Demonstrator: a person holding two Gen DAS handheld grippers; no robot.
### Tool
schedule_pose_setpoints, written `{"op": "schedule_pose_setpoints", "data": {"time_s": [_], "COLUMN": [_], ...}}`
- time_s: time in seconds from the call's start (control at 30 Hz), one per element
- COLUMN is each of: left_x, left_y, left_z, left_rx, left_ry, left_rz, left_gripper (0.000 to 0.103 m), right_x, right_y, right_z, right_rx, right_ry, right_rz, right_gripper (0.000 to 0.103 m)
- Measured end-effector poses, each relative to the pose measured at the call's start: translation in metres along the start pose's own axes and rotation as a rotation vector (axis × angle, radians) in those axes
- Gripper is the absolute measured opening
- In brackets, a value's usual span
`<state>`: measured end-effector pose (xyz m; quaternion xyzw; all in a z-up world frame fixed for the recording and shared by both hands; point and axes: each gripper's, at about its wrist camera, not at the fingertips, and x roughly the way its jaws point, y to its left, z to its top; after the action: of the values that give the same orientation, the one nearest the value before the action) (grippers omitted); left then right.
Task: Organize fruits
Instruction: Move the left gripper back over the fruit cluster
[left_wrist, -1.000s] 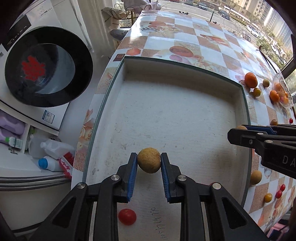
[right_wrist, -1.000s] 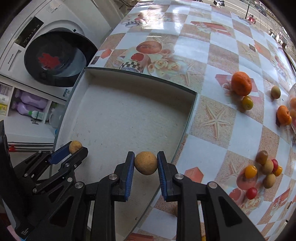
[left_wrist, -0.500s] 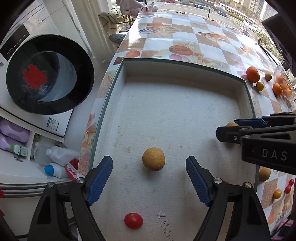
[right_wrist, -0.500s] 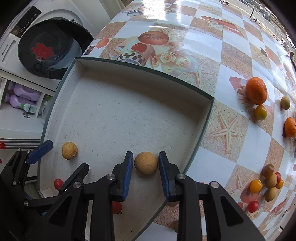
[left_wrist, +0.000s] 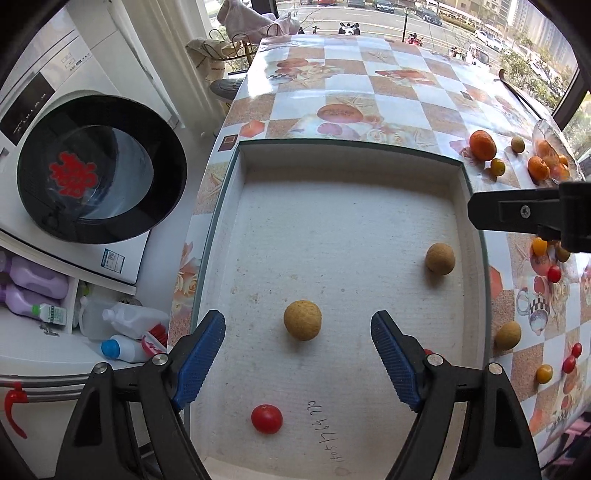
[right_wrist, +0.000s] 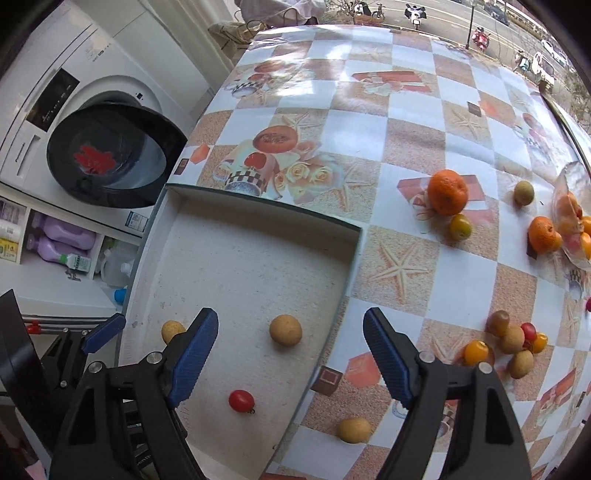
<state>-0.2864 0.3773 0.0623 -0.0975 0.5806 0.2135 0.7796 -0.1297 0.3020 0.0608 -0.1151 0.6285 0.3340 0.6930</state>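
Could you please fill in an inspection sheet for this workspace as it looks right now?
Surface: table with a checkered fruit-print cloth.
Job's things: white tray holds two tan fruits and a red tomato; oranges and small fruits lie loose on the cloth.
Clutter: clear bag of fruit.
Grippers: left gripper and right gripper both open, empty.
Cables: nothing seen.
Surroundings: washing machine, detergent bottles.

Both wrist fisheyes look steeply down, close over the shared white tray (left_wrist: 469, 221)
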Motion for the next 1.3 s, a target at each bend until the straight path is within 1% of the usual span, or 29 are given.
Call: {"op": "schedule_pose_setpoints", "data": {"time_s": [0.13,0.23,0.43,0.57,0.7,0.8,0.97,1.2,1.27,1.3], "left_x": [-0.017,-0.027,-0.039,-0.035,-0.02,-0.006,0.01,0.026,0.03,0.032], "left_y": [-0.024,-0.049,-0.106,-0.143,-0.176,-0.196,-0.213,-0.225,-0.227,-0.228], "left_z": [0.007,0.013,0.025,0.033,0.039,0.04,0.044,0.049,0.05,0.05], "left_rx": [0.029,0.073,0.178,0.214,0.241,0.266,0.281,0.252,0.243,0.238], "left_ry": [-0.026,-0.043,-0.065,-0.055,-0.027,-0.009,0.008,0.029,0.034,0.034], "left_rz": [-0.03,-0.056,-0.108,-0.153,-0.181,-0.179,-0.191,-0.197,-0.196,-0.194], "left_gripper": [0.082,0.082,0.082,0.082,0.082,0.082,0.082,0.082,0.082,0.082], "right_x": [-0.019,-0.032,-0.053,-0.063,-0.068,-0.069,-0.067,-0.063,-0.063,-0.062], "right_y": [-0.038,-0.07,-0.14,-0.184,-0.214,-0.232,-0.255,-0.284,-0.295,-0.301], "right_z": [-0.014,-0.03,-0.076,-0.107,-0.125,-0.13,-0.13,-0.116,-0.11,-0.106], "right_rx": [0.08,0.14,0.279,0.374,0.428,0.455,0.466,0.456,0.458,0.458], "right_ry": [-0.009,-0.01,0.006,0.017,0.025,0.025,0.019,-0.01,-0.025,-0.034], "right_rz": [-0.026,-0.05,-0.11,-0.14,-0.166,-0.171,-0.185,-0.223,-0.242,-0.254], "right_gripper": [0.083,0.083,0.083,0.083,0.083,0.083,0.083,0.083,0.081,0.077]}}
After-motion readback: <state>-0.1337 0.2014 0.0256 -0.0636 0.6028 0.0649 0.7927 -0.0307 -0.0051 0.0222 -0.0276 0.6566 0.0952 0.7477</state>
